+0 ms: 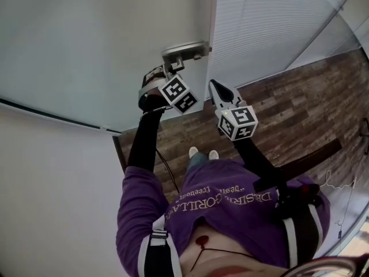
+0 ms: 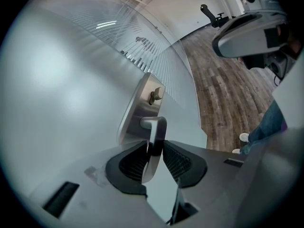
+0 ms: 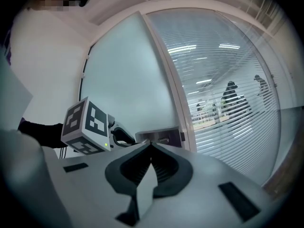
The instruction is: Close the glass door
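I find my left gripper (image 2: 154,148) clamped on the lever handle (image 2: 153,127) of the glass door (image 1: 86,45), presumably to swing it toward the blinded panel (image 1: 265,22), while my right gripper (image 3: 151,146) hangs alongside, jaws together, empty.

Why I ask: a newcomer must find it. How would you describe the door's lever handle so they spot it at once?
Start at the frosted glass door, then go to its edge beside the slatted blinds, where a brushed-metal plate sits. The silver bent lever handle juts from that plate; unlike the small thumb-turn knob next to it, it is clamped in the left gripper.
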A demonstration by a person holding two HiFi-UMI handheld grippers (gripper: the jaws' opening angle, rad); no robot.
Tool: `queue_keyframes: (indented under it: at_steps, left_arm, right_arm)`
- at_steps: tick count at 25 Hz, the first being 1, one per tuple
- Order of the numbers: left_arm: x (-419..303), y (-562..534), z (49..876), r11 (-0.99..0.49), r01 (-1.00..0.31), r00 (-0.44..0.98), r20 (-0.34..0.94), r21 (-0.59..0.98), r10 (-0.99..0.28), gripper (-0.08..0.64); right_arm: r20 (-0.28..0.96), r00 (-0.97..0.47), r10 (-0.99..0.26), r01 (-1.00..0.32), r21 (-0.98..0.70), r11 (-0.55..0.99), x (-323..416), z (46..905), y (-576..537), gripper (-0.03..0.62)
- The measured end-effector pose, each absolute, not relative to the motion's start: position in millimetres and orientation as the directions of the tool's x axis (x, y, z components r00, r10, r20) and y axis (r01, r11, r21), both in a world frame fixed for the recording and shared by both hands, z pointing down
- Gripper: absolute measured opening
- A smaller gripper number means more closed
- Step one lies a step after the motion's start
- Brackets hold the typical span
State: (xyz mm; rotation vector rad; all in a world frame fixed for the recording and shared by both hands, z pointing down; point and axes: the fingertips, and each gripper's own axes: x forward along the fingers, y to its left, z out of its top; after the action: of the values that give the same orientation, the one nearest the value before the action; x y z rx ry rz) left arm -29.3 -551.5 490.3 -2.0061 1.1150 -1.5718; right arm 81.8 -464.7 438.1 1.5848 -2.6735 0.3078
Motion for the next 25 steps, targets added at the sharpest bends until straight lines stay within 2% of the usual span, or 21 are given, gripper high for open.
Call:
queue_keyframes:
  at_steps: [25]
  left_arm:
    - [-34, -583, 492, -0.612, -0.317, 0.146, 0.6, -0.725, -0.787, 0.1]
  right_arm:
    - [0.109, -0.419, -0.901, -0.903, -0.156, 0.401, 45, 445, -526, -0.009]
